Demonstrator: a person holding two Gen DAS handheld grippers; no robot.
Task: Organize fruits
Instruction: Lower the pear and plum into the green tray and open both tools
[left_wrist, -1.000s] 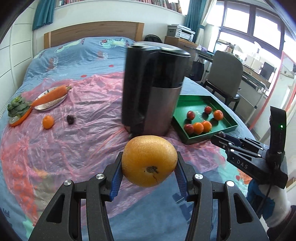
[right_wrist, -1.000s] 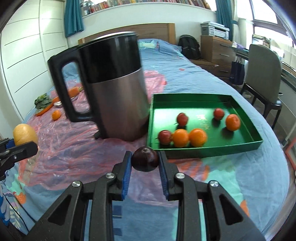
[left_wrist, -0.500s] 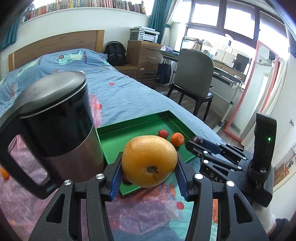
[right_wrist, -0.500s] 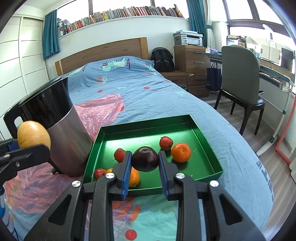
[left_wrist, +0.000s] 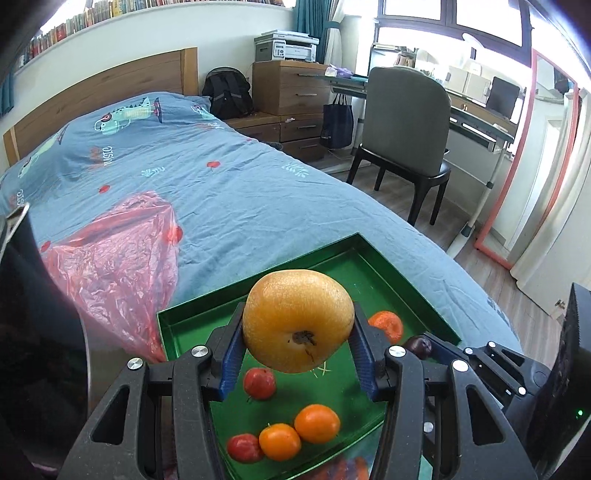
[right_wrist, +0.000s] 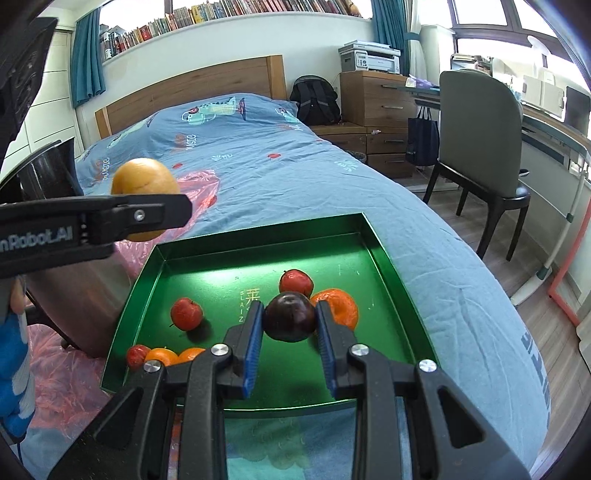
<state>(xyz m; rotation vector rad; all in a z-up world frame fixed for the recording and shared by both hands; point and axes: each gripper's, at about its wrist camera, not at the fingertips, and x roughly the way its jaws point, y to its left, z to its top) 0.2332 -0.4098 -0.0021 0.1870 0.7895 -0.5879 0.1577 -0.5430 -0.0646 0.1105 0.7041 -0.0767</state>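
- Two fruits are held over the tray: a pear and a plum.
- The pear, yellow-orange with its dark blossom end toward the camera, is pinched between the blue pads of the left gripper; the jaws press on both its sides, and it hangs above the tray's near half.
- The plum, dark purple, is clamped in the right gripper, whose jaws close on its flanks; whether it touches the tray floor cannot be told.
- From the right wrist view the left gripper reaches in from the left, with the pear above the tray's left edge.
- From the left wrist view the right gripper shows at lower right with the plum at its tip.
- Six fruits lie in the green tray: three small red ones and three oranges.
- One red fruit and two oranges cluster at the near-left corner; another orange sits just behind the plum, with a red fruit beyond it.
- The tray rests on a blue bedspread, beside a pink plastic sheet.
- A steel and black kettle stands on the sheet just left of the tray.
- A chair and a desk stand to the right of the bed.
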